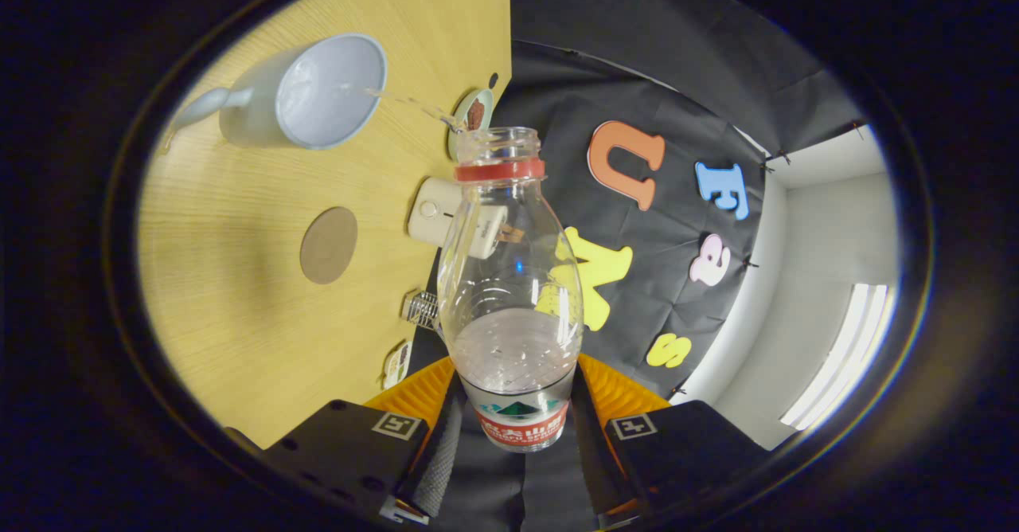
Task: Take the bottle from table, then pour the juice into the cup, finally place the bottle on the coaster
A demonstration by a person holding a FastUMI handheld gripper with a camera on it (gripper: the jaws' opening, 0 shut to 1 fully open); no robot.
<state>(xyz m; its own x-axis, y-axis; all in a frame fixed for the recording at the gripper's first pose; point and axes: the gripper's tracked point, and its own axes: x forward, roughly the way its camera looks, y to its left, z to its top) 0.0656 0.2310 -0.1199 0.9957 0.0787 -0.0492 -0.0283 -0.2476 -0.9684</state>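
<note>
My gripper (513,404) is shut on a clear plastic bottle (509,293) with a red neck ring; both fingers press its lower body. The bottle is tipped sideways, open mouth pointing toward the table, and a thin stream of clear liquid (406,102) runs from its mouth into the pale blue cup (326,90). The cup stands on the wooden table (239,277) beyond the fingers, with liquid in it and a handle on its far side. A round brown coaster (328,245) lies flat on the table between the cup and my fingers, nothing on it.
Along the table's edge by the black cloth wall sit a small cream box-like device (446,213), a small plate with something brown on it (471,114), a small wire item (420,307) and a small packet (396,363). White wall and a ceiling light show past the cloth.
</note>
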